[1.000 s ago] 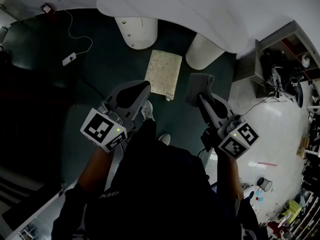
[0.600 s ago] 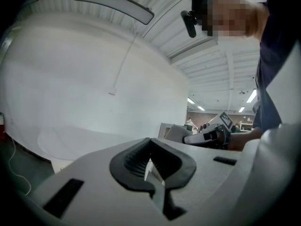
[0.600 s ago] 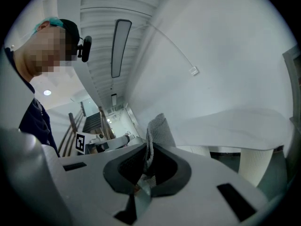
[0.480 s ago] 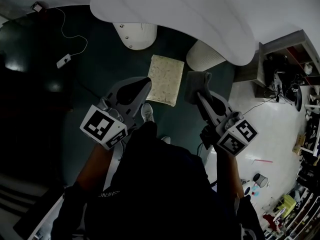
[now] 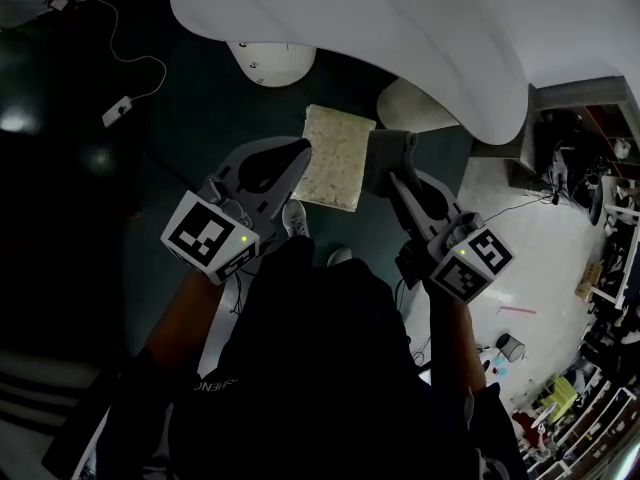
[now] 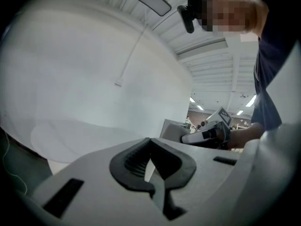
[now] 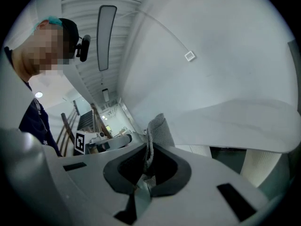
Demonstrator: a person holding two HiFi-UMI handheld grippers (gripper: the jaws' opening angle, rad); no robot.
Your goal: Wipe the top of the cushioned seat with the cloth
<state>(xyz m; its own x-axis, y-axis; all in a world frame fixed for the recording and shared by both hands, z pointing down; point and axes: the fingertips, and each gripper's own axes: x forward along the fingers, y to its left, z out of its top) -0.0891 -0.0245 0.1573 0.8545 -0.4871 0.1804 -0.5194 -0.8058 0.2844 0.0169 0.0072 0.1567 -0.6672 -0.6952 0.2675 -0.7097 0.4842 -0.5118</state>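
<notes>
Cushioned seat [image 5: 333, 155]: pale, speckled, rectangular, top face up, nothing on it. Cloth [image 5: 390, 158]: grey, folded, pinched upright in right gripper [image 5: 395, 180] jaws, just beside the seat's right edge, contact unclear.

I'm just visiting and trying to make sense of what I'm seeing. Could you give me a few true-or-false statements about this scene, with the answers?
1. The right gripper is clamped on a grey cloth. True.
2. The left gripper is gripping the cushioned seat. False: its jaws are together on nothing, and it is not on the seat.
3. The cloth lies spread on top of the seat. False: in the head view it is held beside the seat's right edge.
4. The seat sits on a dark floor near a white table. True.
5. Both grippers hold cloths. False: only the right one does.
</notes>
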